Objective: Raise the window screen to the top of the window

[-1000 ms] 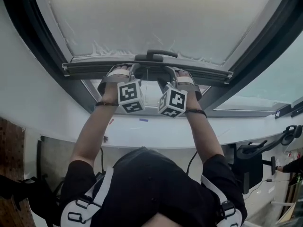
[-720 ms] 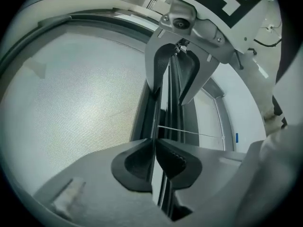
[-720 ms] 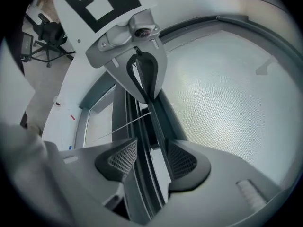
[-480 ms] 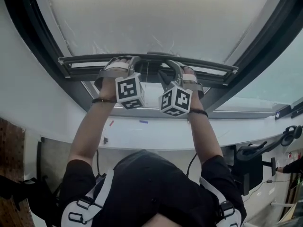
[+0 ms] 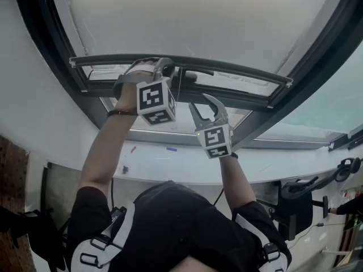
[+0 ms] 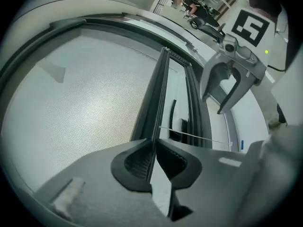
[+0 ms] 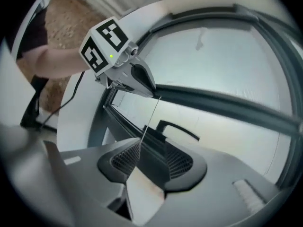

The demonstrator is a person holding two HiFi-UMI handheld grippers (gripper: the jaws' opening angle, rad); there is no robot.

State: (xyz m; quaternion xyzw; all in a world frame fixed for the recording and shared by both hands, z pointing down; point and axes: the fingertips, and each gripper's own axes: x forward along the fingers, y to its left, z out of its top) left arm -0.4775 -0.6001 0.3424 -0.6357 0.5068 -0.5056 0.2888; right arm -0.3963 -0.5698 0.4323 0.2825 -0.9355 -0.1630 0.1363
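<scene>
The window screen is pale mesh (image 5: 187, 21) ending in a dark bottom bar (image 5: 244, 76) across the window. My left gripper (image 5: 164, 67) is shut on that bar; its jaws closed onto it within the last second. In the left gripper view the pads (image 6: 142, 157) pinch the bar's thin edge (image 6: 160, 93). My right gripper (image 5: 198, 100) hangs just below the bar, off it, fingers pointing up. Its jaws have just been closing but stand open with nothing gripped. A thin pull cord (image 7: 150, 122) hangs from the bar close to one of its pads.
A dark window frame (image 5: 45, 55) surrounds the screen, with a black window handle (image 7: 177, 129) on the lower rail. Below runs a white sill (image 5: 170, 162). An office chair (image 5: 295, 194) stands at the lower right.
The bottom bar has risen with my left gripper on it. My right gripper has come off the bar, rolled, and now sits below it.
</scene>
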